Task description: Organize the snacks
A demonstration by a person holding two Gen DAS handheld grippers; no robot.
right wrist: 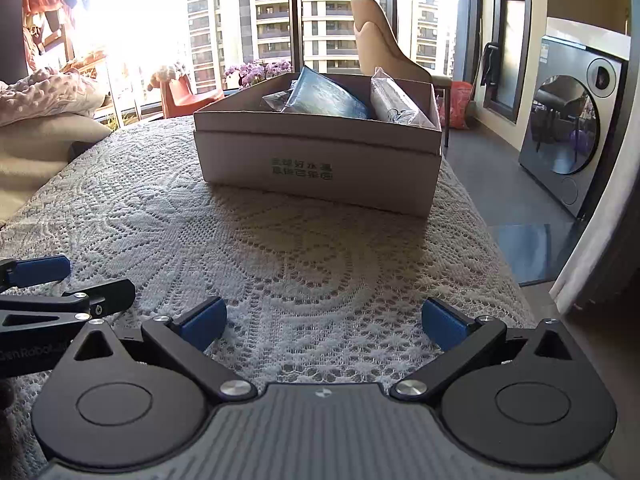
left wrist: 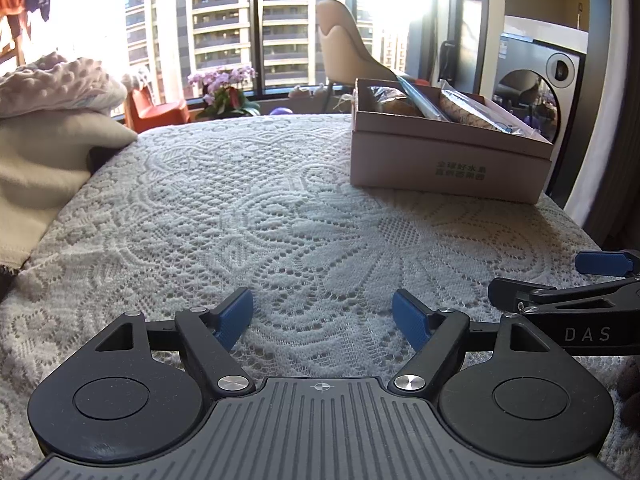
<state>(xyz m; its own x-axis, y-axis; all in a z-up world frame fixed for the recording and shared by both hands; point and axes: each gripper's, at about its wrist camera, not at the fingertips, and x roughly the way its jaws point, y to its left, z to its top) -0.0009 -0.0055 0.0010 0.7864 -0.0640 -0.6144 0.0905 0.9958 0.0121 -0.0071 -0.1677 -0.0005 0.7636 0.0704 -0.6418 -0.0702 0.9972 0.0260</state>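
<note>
A pale cardboard box (left wrist: 440, 160) (right wrist: 312, 160) with green print stands at the far side of the lace-covered table (right wrist: 320, 264). Snack packets lie in it: a blue packet (right wrist: 324, 98), a white packet (right wrist: 396, 106), a clear one (right wrist: 276, 100), and wrapped packets (left wrist: 472, 112) in the left wrist view. My left gripper (left wrist: 322, 314) hovers low over the near part of the cloth, open, with nothing between its blue pads. My right gripper (right wrist: 324, 320) is beside it on the right, open wide and empty. Each gripper's fingers (left wrist: 604, 262) (right wrist: 40, 270) show at the edge of the other's view.
A heap of blankets and cushions (left wrist: 52, 120) lies at the table's left edge. A beige chair (right wrist: 380, 44) stands behind the box. To the right the table drops off to a dark floor with a washing machine (right wrist: 572, 128). Windows and pink flowers (left wrist: 224, 88) are beyond.
</note>
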